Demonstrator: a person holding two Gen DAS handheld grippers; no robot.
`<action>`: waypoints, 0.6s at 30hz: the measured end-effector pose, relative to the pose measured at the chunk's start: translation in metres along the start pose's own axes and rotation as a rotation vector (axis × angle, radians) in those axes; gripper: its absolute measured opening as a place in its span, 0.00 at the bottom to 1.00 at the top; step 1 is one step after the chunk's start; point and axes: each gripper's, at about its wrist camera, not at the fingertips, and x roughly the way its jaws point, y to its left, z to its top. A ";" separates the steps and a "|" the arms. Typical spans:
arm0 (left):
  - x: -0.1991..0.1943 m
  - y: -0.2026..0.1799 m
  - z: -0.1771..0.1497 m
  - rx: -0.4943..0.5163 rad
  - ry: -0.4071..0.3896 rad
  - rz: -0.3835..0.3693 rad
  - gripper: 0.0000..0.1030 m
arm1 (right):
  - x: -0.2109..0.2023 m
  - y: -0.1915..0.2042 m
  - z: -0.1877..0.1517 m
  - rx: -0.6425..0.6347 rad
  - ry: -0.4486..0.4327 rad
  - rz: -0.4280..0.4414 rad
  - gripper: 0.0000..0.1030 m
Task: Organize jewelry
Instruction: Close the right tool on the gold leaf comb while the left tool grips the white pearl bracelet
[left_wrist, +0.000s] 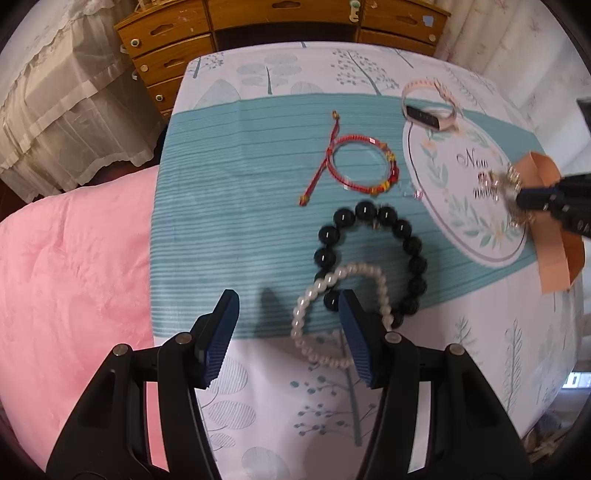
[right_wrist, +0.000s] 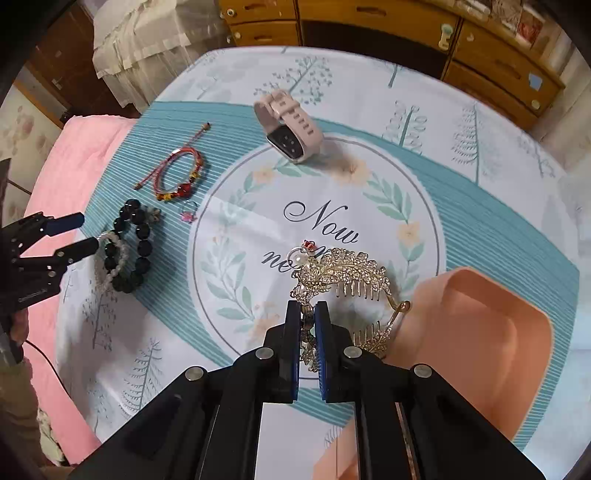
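Note:
My right gripper (right_wrist: 307, 314) is shut on a gold rhinestone hair comb (right_wrist: 343, 275), held just left of a peach-coloured box (right_wrist: 491, 339). It also shows blurred in the left wrist view (left_wrist: 508, 184). My left gripper (left_wrist: 290, 306) is open over a white pearl bracelet (left_wrist: 332, 280) that overlaps a black bead bracelet (left_wrist: 369, 254). A red cord bracelet (left_wrist: 364, 164), a small pink ring (right_wrist: 187, 214) and a pink-strapped smartwatch (right_wrist: 290, 127) lie farther back on the cloth.
The table carries a patterned cloth with a round "Now" emblem (right_wrist: 317, 221). A pink quilt (left_wrist: 74, 277) lies to the left. A wooden drawer chest (left_wrist: 280, 18) stands behind the table, with lace curtain (left_wrist: 55, 92) beside it.

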 end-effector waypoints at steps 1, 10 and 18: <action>0.001 0.000 -0.002 0.008 0.003 -0.003 0.52 | -0.004 0.000 -0.002 0.003 -0.006 0.006 0.07; 0.007 -0.014 -0.006 0.123 -0.008 -0.021 0.32 | -0.023 0.010 -0.011 0.002 -0.030 0.043 0.07; 0.015 -0.004 -0.006 0.096 0.022 -0.067 0.31 | -0.027 0.014 -0.015 0.011 -0.042 0.047 0.07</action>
